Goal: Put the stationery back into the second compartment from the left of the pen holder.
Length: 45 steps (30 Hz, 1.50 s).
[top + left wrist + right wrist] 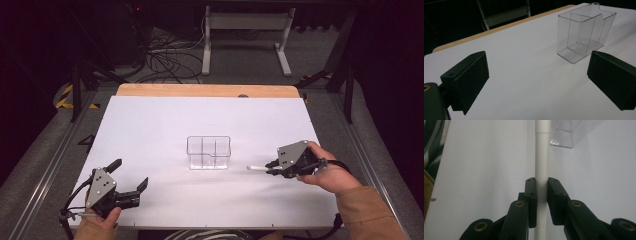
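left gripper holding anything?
No. In the left gripper view the left gripper has its jaws wide apart over bare white table, nothing between them.

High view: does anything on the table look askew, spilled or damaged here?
Nothing stands out. The clear divided container stands upright and empty on the white table. The right gripper is shut on a white pen, which looks intact; the left gripper is open.

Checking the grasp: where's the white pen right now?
In the high view the white pen sits right of centre, clamped in the right claw, its tip pointing toward the clear box on the white table.
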### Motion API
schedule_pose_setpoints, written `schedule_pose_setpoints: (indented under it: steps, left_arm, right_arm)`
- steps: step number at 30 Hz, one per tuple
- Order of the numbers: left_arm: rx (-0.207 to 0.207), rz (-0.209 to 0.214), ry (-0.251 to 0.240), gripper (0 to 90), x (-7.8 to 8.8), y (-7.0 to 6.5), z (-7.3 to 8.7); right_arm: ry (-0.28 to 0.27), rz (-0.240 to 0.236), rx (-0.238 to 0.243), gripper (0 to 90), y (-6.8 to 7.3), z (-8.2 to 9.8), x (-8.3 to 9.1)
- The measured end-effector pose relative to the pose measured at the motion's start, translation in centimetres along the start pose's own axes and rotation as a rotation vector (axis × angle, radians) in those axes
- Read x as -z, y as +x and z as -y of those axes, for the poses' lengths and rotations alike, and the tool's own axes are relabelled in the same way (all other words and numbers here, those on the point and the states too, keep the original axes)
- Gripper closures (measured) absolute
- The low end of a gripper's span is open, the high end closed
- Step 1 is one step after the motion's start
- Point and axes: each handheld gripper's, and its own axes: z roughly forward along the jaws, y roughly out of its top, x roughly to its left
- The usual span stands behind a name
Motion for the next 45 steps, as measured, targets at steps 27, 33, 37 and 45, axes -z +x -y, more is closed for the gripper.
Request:
schedule_pose_setpoints:
  steps: [27, 33, 37, 45]
  left_arm:
    - [0.003, 0.000, 0.000, 4.6, -0.1, 0.0, 0.0]
    - [0.002, 0.000, 0.000, 4.6, 0.0, 0.0, 0.0]
    - [0.004, 0.001, 0.001, 4.6, -0.1, 0.0, 0.0]
    - [-0.001, -0.002, -0.003, 4.6, -0.1, 0.0, 0.0]
  right_arm:
    - [-0.534, 0.231, -0.555, 79.5, 1.5, 0.2, 1.9]
    - [-0.600, 0.296, -0.593, 79.5, 1.8, -0.5, 2.1]
    - [-0.642, 0.321, -0.617, 79.4, 1.9, -1.0, 2.3]
    - [-0.696, 0.422, -0.669, 79.4, 2.3, -2.4, 2.4]
